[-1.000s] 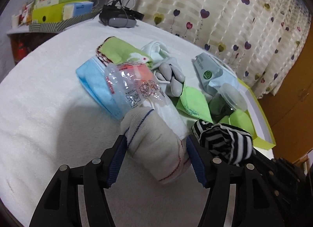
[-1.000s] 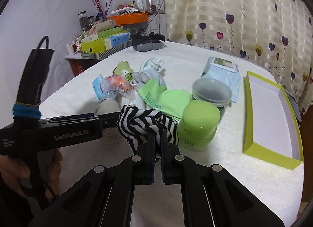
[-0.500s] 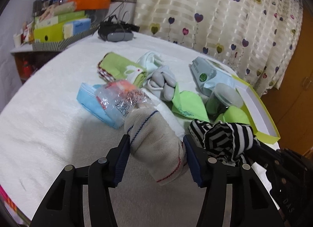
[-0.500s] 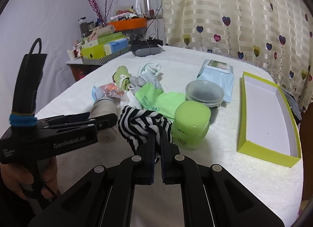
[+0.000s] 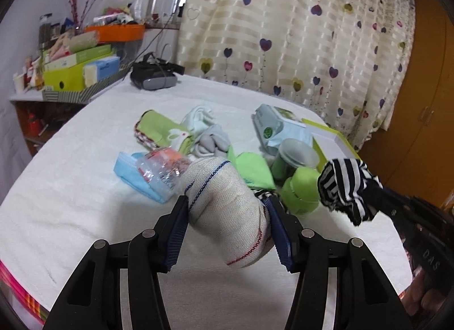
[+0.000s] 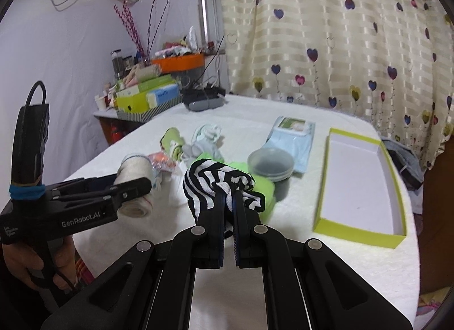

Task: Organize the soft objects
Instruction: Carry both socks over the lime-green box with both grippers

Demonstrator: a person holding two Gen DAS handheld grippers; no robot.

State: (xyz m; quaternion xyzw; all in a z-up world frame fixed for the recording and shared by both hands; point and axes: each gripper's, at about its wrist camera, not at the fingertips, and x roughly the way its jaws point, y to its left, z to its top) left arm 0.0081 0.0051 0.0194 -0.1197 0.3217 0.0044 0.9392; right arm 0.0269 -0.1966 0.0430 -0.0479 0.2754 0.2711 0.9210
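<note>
One rolled cream sock (image 5: 227, 205) is being clamped between the wide-set pads of the left gripper (image 5: 228, 222), above the white table (image 5: 71, 205). One striped black-and-white sock (image 6: 218, 185) is being pinched by the tightly closed right gripper (image 6: 229, 208), left of one green-rimmed box (image 6: 360, 176).

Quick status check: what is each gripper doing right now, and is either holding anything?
Left gripper: closed on the rolled cream sock, lifted clear of the bed.
Right gripper: shut on the black-and-white striped sock.
</note>
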